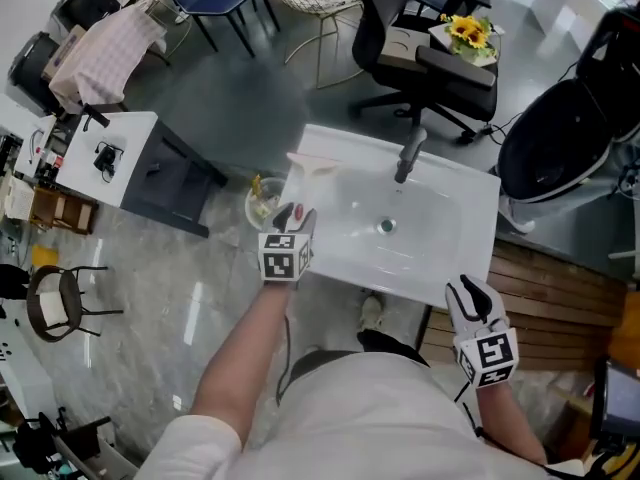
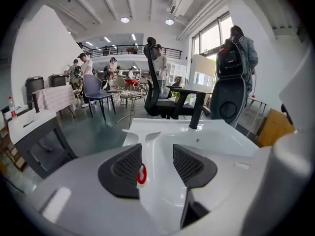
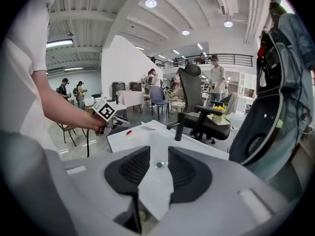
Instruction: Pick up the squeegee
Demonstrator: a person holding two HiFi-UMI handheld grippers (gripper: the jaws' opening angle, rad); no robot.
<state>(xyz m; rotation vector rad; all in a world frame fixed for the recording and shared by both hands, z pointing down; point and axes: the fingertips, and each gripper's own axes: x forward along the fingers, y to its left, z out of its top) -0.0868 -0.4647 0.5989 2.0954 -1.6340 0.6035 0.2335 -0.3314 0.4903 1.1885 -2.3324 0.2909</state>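
The squeegee (image 1: 306,178) is white and T-shaped. It lies flat on the left rim of the white sink (image 1: 470,193), at about ten o'clock from the drain (image 1: 386,226). Its wide blade is the far end, set crosswise near the back corner. The handle runs back toward six o'clock and ends in a red ring. That ring shows just beside the inner edge of one pad of my left gripper (image 2: 156,163), ungripped.

White sink (image 1: 455,198) mid-frame, black tap (image 1: 410,153) at back rim, drain (image 1: 386,226) in basin. Behind: black office chair (image 1: 455,68) w/ sunflowers (image 1: 468,33) on it. Left: small white desk (image 1: 115,153), checked cloth (image 1: 105,38) draped beyond. Round stool (image 1: 58,303) nr left edge. Wood slats (image 1: 545,288) on floor, right of sink.
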